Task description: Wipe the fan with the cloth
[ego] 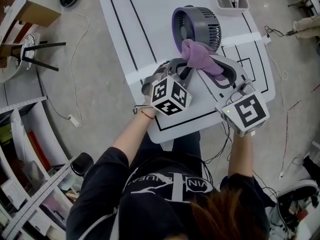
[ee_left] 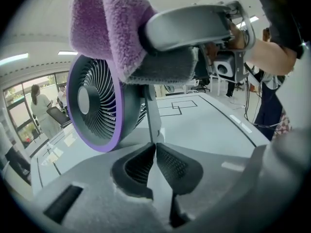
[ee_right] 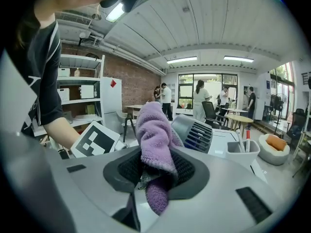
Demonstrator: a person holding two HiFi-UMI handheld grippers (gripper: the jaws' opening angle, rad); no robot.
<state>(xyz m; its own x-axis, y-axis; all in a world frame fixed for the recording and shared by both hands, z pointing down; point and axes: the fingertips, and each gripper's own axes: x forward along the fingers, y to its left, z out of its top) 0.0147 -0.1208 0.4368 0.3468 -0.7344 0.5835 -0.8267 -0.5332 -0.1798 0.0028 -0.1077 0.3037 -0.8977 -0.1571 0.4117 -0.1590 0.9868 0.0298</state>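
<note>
Clamping the purple cloth (ee_right: pixel 155 130), the right gripper (ee_right: pixel 156 169) has both pads pressed into the bunched fabric. One wad sticks up past the jaws and a short tail hangs below them. Firm grasp, no gap showing between pad and cloth.

The left gripper view shows that cloth wad sitting on the top rim of the fan (ee_left: pixel 97 106), over the purple ring, with the right gripper's grey jaw arm coming in from the right above it. The head view shows the same thing: cloth against the near upper edge of the fan housing.

The left gripper (ee_left: pixel 155 149) is clenched, pads tip to tip with no daylight between them. The tips sit right at the foot of the fan's grey stand (ee_left: pixel 150 115). Cannot tell whether they pinch the stand's edge or only meet in front of it. It points down at the tabletop, low and close beside the fan.

The fan stands upright on the white table (ego: pixel 150 14), toward the far middle of the black-lined area, grille front with purple rim, dark slotted rear housing. In the head view both grippers converge on it from the near side, left marker cube (ego: pixel 170 96) and right marker cube (ego: pixel 246 113) well apart. A grey tray with pens (ego: pixel 231 0) sits at the table's far right, well apart from the fan.
</note>
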